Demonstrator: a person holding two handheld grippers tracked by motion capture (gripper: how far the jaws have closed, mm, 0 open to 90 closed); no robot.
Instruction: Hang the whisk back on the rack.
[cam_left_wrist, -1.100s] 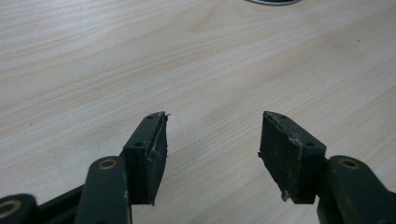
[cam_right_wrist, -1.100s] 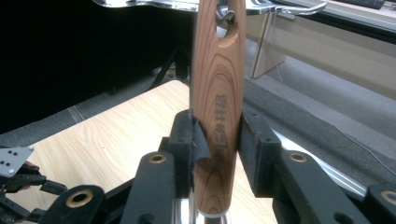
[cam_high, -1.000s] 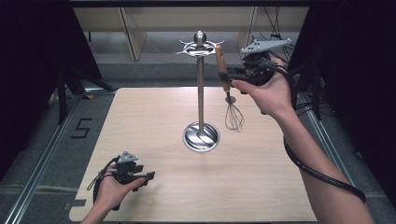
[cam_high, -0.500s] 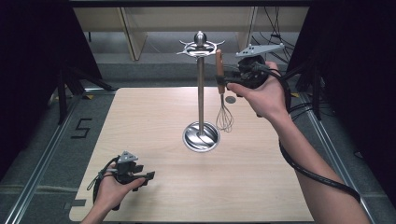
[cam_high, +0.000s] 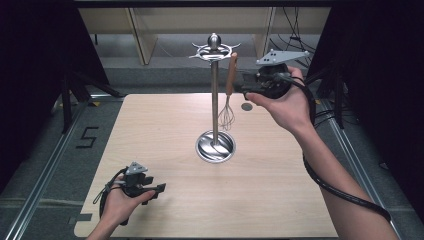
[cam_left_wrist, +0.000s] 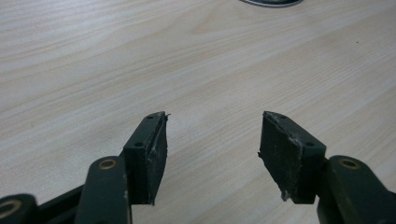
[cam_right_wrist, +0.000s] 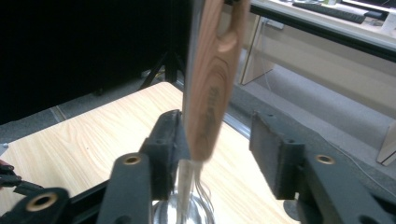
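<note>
On the wooden table (cam_high: 150, 130) stood a metal stand (cam_high: 215, 100) with a round base and small hooks at its top. A whisk (cam_high: 228, 95) with a wooden handle hung upright just beside the pole of the stand, its handle top at one of the hooks and its wire end above the base. The right tongs (cam_high: 240, 86) were raised near the top of the stand, at the whisk handle. In the right gripper view the right tongs (cam_right_wrist: 219, 140) were spread; the handle (cam_right_wrist: 210, 79) lay against one jaw and stood apart from the other. The left tongs (cam_high: 159, 189) rested low at the near left part of the table, well apart from the stand. In the left gripper view the left tongs (cam_left_wrist: 212, 140) were spread, with bare table between them.
</note>
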